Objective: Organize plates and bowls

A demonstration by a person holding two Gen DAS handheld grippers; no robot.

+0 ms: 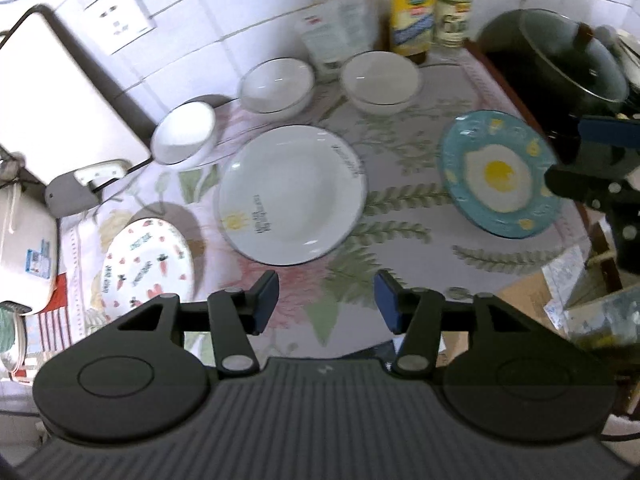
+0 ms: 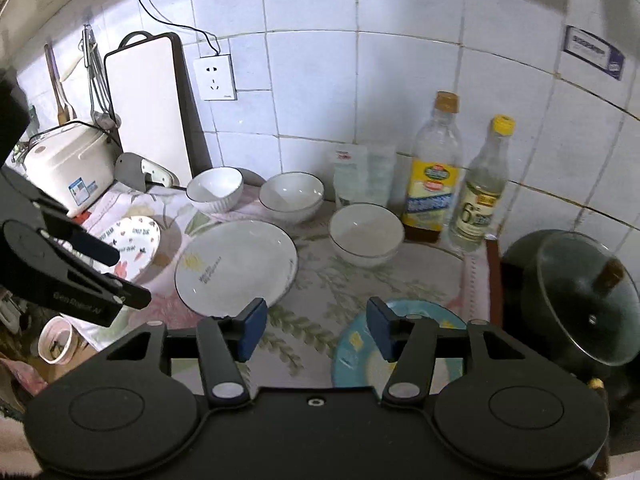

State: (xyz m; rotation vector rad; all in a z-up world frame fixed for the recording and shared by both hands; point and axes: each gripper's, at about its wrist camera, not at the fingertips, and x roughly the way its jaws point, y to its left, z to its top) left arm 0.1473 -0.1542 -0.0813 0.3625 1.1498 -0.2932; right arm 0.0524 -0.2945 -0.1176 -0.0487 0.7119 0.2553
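Plates and bowls lie spread on the floral cloth: white plate in the middle, three bowls beyond it. My left claw gapes empty; my right claw gapes over the egg plate, half hidden beneath it

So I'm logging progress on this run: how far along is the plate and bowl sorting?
Nothing looks done. Three white bowls sit apart, unstacked. The large white plate, small patterned plate and blue fried-egg plate lie apart on the floral cloth. Nothing is in hand: the left gripper and right gripper are open and empty. All stacking remains.
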